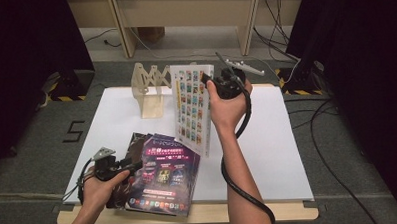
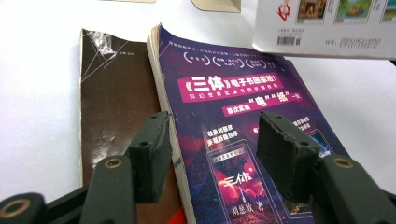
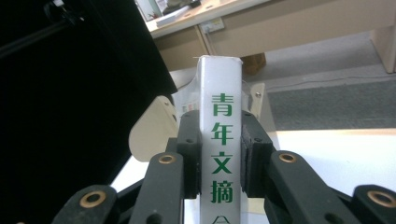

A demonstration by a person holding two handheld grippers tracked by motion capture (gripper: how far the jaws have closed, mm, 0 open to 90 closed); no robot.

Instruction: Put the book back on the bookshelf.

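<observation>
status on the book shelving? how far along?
Done: nothing yet, as the wooden rack holds no books. In hand: the right gripper is clamped on the spine of the white book, held upright beside the rack. Left: the purple book and the brown book lie flat, with the left gripper open over them.

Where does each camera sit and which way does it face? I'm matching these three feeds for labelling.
High view: above the table's near side, looking forward and down on the white tabletop; both forearms enter from below.
Left gripper view: rides the left tool, looking along its open jaws at the purple paperback book.
Right gripper view: rides the right tool, clamped on the white book's spine.
Shared: high and left gripper views both show the purple book.
</observation>
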